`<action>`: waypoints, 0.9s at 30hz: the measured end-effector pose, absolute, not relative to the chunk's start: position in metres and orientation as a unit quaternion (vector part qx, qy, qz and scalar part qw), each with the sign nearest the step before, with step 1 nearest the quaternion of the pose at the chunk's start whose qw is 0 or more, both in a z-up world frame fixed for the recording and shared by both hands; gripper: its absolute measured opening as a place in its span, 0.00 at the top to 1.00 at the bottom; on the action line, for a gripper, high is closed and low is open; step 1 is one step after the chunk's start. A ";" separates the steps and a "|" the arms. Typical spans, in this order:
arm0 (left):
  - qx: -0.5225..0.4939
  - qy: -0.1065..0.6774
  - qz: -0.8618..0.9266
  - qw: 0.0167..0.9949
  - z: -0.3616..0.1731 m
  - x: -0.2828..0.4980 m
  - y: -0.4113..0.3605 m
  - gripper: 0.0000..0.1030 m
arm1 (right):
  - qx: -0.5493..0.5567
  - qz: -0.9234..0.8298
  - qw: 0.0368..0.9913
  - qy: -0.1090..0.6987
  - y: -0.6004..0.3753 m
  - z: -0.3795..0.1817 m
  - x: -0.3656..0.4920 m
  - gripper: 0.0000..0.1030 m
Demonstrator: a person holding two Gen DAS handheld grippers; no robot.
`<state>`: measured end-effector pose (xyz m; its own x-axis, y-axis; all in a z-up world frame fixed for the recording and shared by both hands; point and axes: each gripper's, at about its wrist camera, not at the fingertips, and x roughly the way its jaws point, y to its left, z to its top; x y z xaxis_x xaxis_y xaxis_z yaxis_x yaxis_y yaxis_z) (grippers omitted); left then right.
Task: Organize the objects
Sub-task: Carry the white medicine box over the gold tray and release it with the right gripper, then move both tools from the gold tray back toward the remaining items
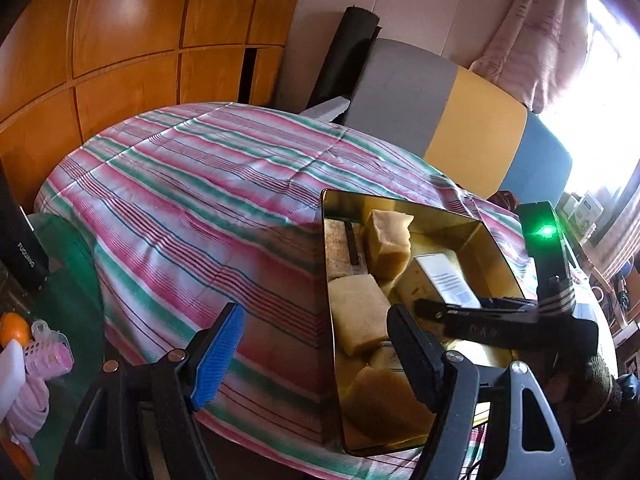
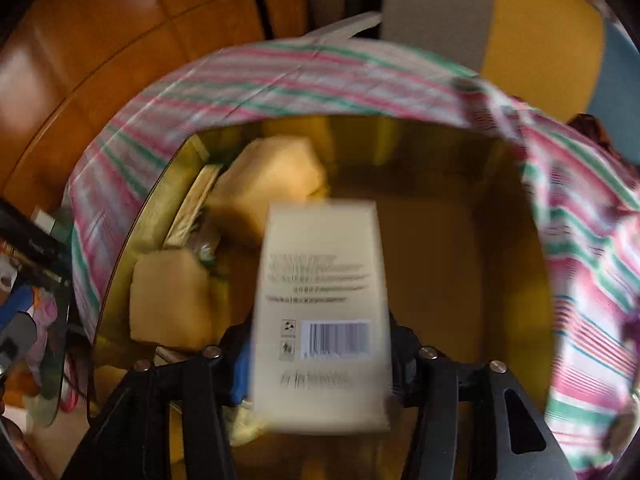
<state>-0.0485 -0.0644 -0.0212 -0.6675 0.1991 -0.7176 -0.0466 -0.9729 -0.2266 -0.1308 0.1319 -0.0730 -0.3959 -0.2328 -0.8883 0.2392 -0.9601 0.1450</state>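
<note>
A gold tin (image 1: pixel 404 200) lies open on the striped cloth (image 1: pixel 200 184), with several tan sponge-like blocks (image 1: pixel 388 240) inside. My right gripper (image 1: pixel 436 304) reaches into it from the right, with a cream box (image 1: pixel 444 276) at its tips. In the right wrist view the cream box (image 2: pixel 320 300), barcode up, lies between the jaws of my right gripper (image 2: pixel 320 368) over the tin (image 2: pixel 132 240). The box is smeared while the fingers (image 2: pixel 240 372) look sharp, so it seems loose. My left gripper (image 1: pixel 316 356) hangs open and empty over the tin's left edge.
A glass side table (image 1: pixel 72 280) at the left holds pink hair rollers (image 1: pixel 48 356), an orange (image 1: pixel 14 330) and a black box (image 1: pixel 20 248). Behind the cloth stand a wooden wardrobe (image 1: pixel 120 40) and a grey, yellow and blue cushioned back (image 1: pixel 472 120). A gloved hand (image 1: pixel 596 384) holds the right gripper.
</note>
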 end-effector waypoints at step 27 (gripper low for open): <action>-0.390 -0.059 0.914 0.095 -0.008 -0.038 -0.037 0.27 | 0.462 -0.868 0.176 -0.029 0.158 -0.041 -0.077 0.09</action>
<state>-0.0377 -0.0367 -0.0084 -0.6770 0.2193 -0.7025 -0.1274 -0.9751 -0.1816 -0.0775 0.1585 -0.0412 -0.5103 -0.3334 -0.7928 0.2797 -0.9360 0.2136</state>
